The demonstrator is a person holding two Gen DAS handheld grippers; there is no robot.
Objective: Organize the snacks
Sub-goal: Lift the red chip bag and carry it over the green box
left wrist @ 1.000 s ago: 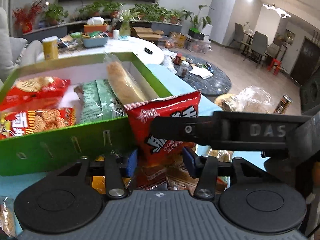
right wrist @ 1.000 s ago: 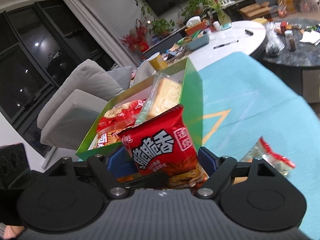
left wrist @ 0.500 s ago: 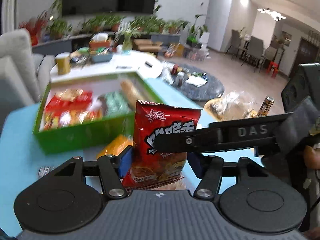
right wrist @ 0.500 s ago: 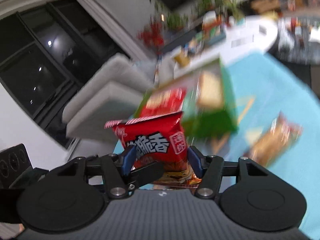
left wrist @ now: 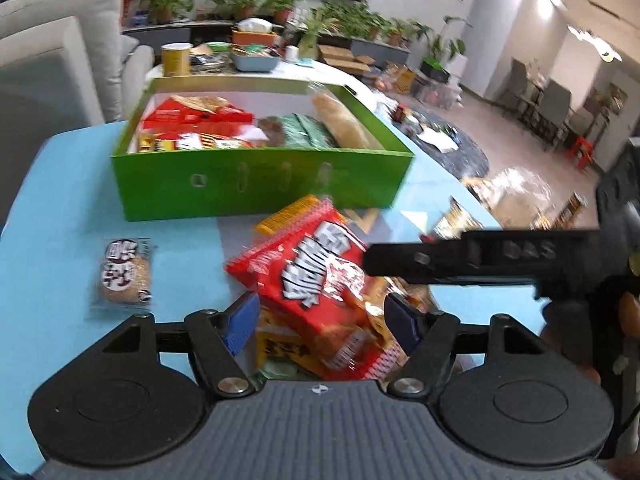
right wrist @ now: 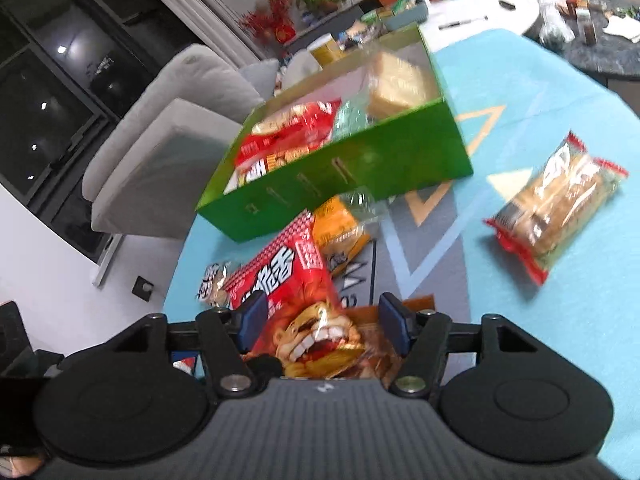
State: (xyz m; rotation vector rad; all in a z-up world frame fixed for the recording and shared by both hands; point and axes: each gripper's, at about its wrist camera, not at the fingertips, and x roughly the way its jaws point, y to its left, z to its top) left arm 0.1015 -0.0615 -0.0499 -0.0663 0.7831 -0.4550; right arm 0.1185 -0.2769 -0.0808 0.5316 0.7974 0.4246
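A red snack bag (left wrist: 316,284) lies tilted on other packets on the blue table, in front of the green box (left wrist: 260,188). My left gripper (left wrist: 322,320) is open with the bag's lower part between its blue pads, not pinched. My right gripper (right wrist: 322,326) is open around the same red bag (right wrist: 288,280); its dark arm (left wrist: 480,258) crosses the left wrist view beside the bag. The green box (right wrist: 352,176) holds red, green and bread-coloured packets.
A round biscuit packet (left wrist: 125,272) lies left of the bag. An orange packet (right wrist: 340,232) lies beside the box front. A clear bread packet with red ends (right wrist: 556,208) lies to the right. A grey sofa (right wrist: 160,128) stands behind the table.
Both grippers pulled back and down from the box. The red bag, held upright before, now lies tilted on the packets, and both sets of jaws have opened.
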